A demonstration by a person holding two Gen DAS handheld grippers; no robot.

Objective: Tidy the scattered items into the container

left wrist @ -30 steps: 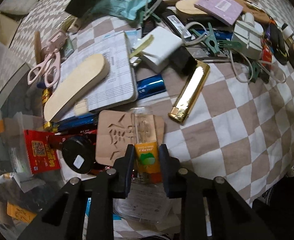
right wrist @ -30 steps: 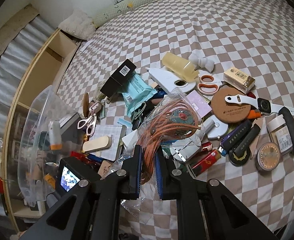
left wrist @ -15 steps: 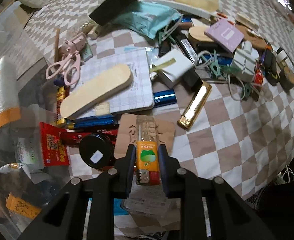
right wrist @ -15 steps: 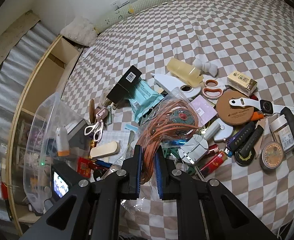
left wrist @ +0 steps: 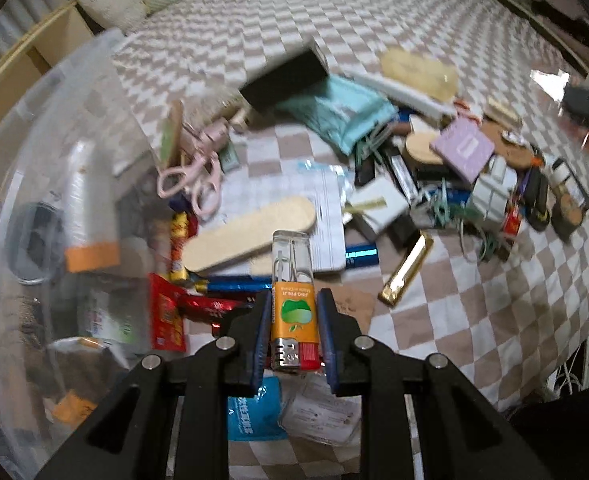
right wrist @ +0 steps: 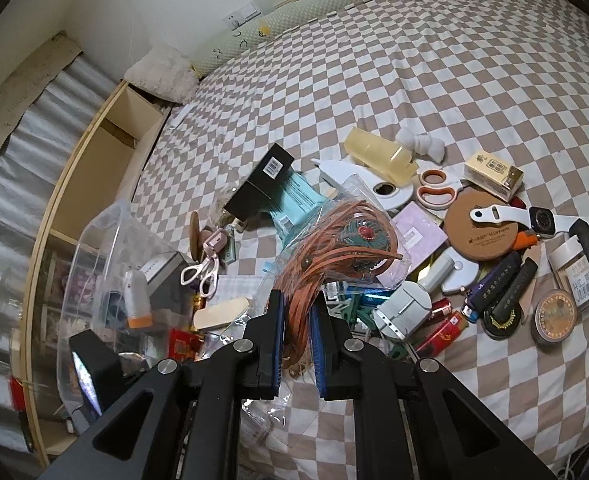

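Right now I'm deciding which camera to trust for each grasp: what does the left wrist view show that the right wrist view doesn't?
Only the left wrist view shows the left hand-held gripper shut on the orange lighter, plus the gold harmonica. Only the right wrist view shows the right hand-held gripper shut on a clear bag of orange fringe, the white smartwatch and the orange scissors. Both show the clear plastic container, the pink scissors and the black box.
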